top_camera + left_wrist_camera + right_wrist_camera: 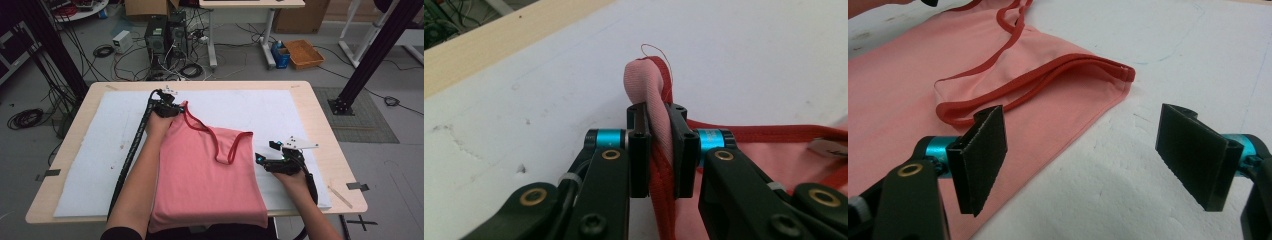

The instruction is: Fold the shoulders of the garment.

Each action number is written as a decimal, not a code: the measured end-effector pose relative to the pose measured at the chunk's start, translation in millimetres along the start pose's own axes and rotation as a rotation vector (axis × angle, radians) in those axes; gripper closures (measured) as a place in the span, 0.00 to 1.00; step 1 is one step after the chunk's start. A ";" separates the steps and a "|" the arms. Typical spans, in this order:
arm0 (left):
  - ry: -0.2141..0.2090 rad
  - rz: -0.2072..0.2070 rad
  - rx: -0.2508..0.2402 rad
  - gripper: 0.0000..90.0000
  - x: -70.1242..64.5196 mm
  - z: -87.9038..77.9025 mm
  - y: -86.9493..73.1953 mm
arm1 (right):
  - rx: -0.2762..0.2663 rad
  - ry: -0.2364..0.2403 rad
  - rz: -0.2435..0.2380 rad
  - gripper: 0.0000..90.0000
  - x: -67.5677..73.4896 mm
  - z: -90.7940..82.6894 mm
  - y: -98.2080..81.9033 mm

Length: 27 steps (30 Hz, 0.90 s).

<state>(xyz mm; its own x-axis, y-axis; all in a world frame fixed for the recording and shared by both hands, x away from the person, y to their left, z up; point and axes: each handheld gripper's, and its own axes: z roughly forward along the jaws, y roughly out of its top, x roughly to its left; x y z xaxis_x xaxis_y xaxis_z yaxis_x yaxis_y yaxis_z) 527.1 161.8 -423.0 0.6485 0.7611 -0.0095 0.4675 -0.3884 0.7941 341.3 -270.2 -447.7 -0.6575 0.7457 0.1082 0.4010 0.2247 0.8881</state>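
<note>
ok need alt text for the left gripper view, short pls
The left hand-held gripper is shut on a bunched fold of a pink top, its darker red trim running down between the two black jaws. Behind it lies a white mat on a pale wooden table.

orange tray and computer towers on floor

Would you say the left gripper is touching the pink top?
Touching: in the left gripper view, the left gripper has both pads pressed on a bunched strap of the pink top.
</note>
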 end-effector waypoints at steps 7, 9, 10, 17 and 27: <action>-0.059 -0.040 -0.125 0.90 -10.3 -29.2 -3.9 | 0.000 -0.001 0.003 0.22 0.3 -0.5 0.0; -0.070 -0.044 -0.155 0.90 -16.9 -37.0 -7.3 | -0.002 0.000 0.003 0.22 0.0 -0.5 0.0; -0.080 -0.045 -0.170 0.90 -20.3 -41.7 -9.0 | -0.002 0.001 0.003 0.22 -0.1 -0.5 0.0; -0.094 -0.001 -0.240 0.90 -47.9 -74.8 -26.1 | -0.003 0.007 0.012 0.22 -0.6 -1.3 -0.2; -0.135 -0.029 -0.314 0.78 -84.8 -106.4 -73.7 | -0.001 0.008 0.000 0.22 1.5 -0.3 0.1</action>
<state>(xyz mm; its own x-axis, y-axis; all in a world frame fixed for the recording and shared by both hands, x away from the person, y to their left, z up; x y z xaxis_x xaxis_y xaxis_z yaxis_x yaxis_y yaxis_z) 373.7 181.2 -416.0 0.7214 0.6855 -0.0984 0.2927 -0.1730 0.9404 340.2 -269.2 -447.3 -0.6629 0.7404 0.1116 0.3999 0.2241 0.8887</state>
